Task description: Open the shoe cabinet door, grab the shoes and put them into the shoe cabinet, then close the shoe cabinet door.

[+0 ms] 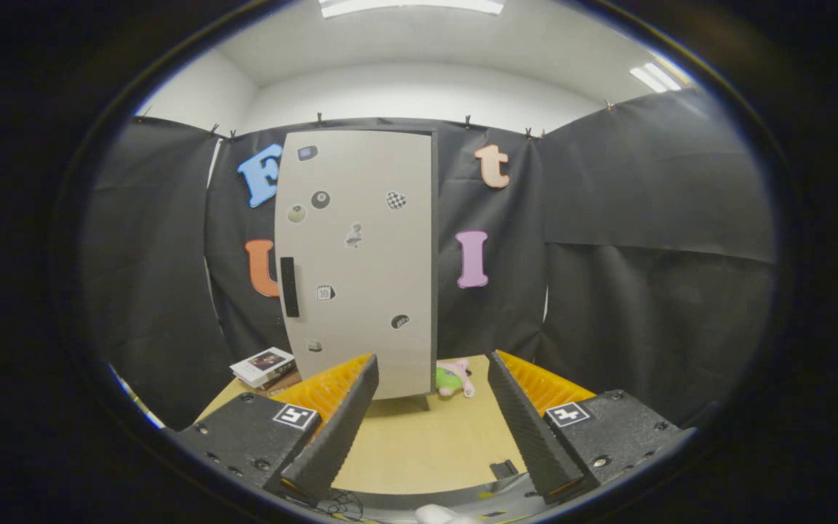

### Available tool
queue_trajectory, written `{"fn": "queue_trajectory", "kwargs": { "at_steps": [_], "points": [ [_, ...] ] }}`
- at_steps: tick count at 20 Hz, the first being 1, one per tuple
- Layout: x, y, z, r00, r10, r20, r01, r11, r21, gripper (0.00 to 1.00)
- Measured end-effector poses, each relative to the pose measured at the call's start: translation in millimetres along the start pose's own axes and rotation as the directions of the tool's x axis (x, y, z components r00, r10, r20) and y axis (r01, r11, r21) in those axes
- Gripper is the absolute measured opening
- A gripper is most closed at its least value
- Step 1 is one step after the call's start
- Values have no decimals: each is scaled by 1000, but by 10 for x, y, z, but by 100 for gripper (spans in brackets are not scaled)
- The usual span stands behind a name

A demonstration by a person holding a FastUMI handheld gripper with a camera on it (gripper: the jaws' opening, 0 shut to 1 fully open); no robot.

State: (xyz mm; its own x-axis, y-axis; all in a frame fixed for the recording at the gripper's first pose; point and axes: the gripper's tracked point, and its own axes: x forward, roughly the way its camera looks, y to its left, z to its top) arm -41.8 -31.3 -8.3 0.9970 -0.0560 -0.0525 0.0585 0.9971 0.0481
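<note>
A tall pale grey shoe cabinet [361, 255] stands upright at the back of the wooden tabletop, well beyond my fingers. Its door is closed, with several stickers on it and a dark vertical handle [289, 287] on its left side. My gripper [433, 382] is open, with a wide gap and nothing between the fingers; it points at the cabinet's lower right part. A small pink and green shoe-like object [452, 378] lies on the table at the cabinet's right foot, between and beyond the fingertips.
A stack of books or booklets [264, 367] lies on the table left of the cabinet's base. The wooden table [419, 444] stretches from the fingers to the cabinet. Black cloth walls close in the booth on all sides.
</note>
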Motion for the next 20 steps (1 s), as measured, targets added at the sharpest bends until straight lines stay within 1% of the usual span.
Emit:
{"fn": "queue_trajectory", "kwargs": {
  "at_steps": [20],
  "points": [
    [83, 11, -6, 1000, 5, -7, -5, 1000, -7, 99]
  ]
}}
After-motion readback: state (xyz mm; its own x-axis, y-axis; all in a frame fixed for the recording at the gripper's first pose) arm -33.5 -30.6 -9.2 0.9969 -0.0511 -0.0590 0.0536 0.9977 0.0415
